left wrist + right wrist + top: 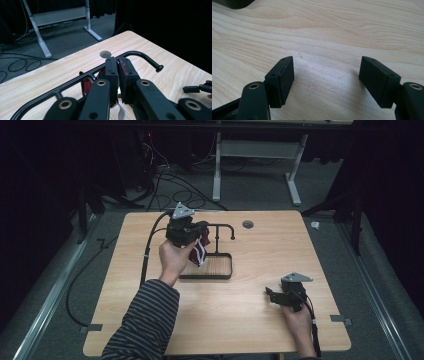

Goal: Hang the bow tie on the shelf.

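Left jaws clamped on a dark red cloth, held right at the rack's top bar.

The left gripper (192, 231) holds the red cloth (199, 253) by its upper edge, jaws together on it, so the cloth hangs down with its long axis near vertical over the tray (222, 275) of the black rack (140, 53). In the left gripper view the bar runs crosswise just behind the jaws, its hooked end pointing toward the bench's right edge; the coming drape likely turns on lifting the cloth over that bar. The right gripper (281, 296) rests near the bench's (260, 320) front right corner, jaws apart and empty, well away from the rack.
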